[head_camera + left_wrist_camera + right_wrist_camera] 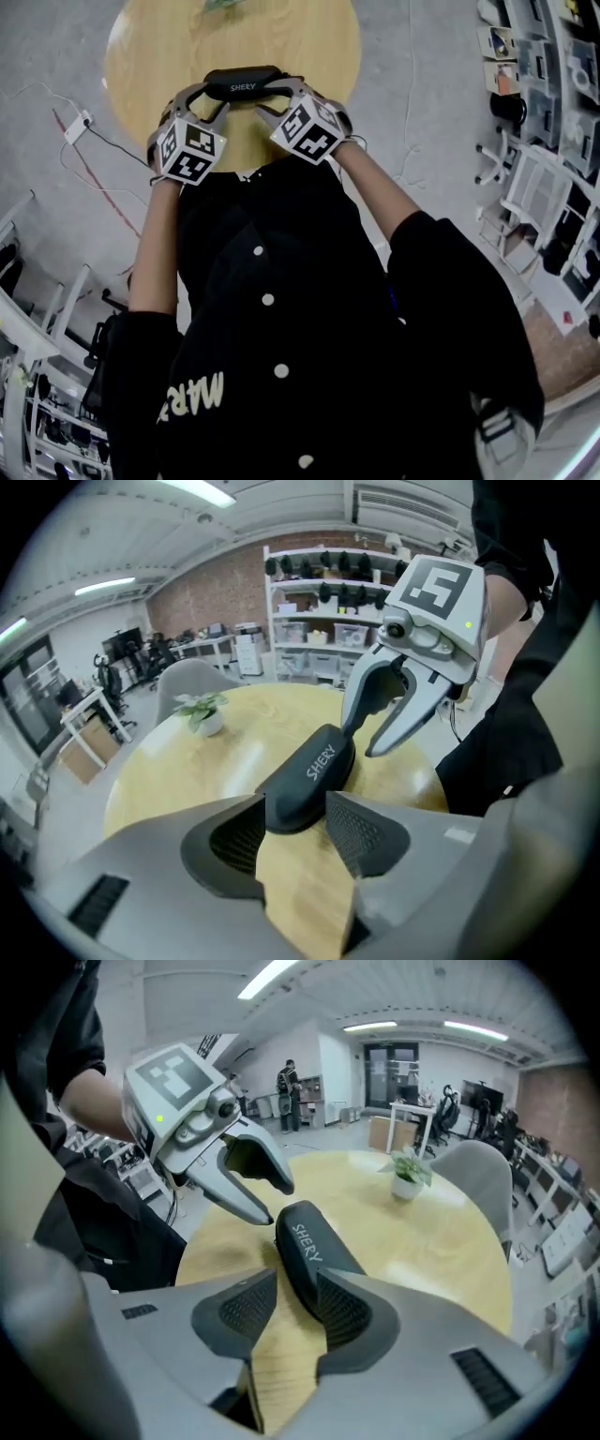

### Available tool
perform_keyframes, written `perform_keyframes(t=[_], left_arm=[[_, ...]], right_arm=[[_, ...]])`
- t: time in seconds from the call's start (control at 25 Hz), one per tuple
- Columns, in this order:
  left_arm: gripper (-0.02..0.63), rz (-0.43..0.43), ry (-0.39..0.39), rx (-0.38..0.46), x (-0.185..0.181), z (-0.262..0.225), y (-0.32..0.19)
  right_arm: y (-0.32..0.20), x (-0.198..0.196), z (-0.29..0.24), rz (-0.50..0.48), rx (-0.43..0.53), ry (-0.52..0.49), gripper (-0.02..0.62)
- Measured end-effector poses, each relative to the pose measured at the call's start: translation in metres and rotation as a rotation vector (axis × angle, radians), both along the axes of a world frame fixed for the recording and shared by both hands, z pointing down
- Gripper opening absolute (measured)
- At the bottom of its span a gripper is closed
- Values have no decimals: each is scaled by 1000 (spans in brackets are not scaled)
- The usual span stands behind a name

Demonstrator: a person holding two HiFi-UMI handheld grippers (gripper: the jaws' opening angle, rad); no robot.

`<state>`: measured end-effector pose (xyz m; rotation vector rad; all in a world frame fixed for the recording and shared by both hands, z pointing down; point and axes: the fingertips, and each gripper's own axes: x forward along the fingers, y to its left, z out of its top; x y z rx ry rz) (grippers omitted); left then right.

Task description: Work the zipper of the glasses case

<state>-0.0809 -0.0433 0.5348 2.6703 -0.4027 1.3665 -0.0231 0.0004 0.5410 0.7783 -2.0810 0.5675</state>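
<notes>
A black zippered glasses case [242, 84] printed SHERY lies flat on the round wooden table [150, 56], near its front edge. My left gripper [211, 101] is at the case's left end and my right gripper [277, 98] at its right end, both pointing steeply down. In the left gripper view the case's end [309, 775] sits in the gap of the left gripper [295, 822], whose pads do not press on it. In the right gripper view the case [305, 1246] runs past the right gripper [286, 1302], its jaws apart. Each gripper shows in the other's view, open.
A small potted plant [223, 5] stands at the table's far edge. A cable and power strip [77, 127] lie on the floor to the left. Shelving [544, 75] fills the right side. A grey chair [478, 1176] stands behind the table.
</notes>
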Motion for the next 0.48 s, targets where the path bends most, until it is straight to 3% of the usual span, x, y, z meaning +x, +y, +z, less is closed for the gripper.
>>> perform_keyframes(t=[0.24,0.48], left_arm=[[184,-199,-13,-62,-33,22,15],[184,-346,44,-123,-31,38,25]], right_arm=[[-29,-14,-3,-191,73,99,144],[-41,-30,4,-282,74,126,138]])
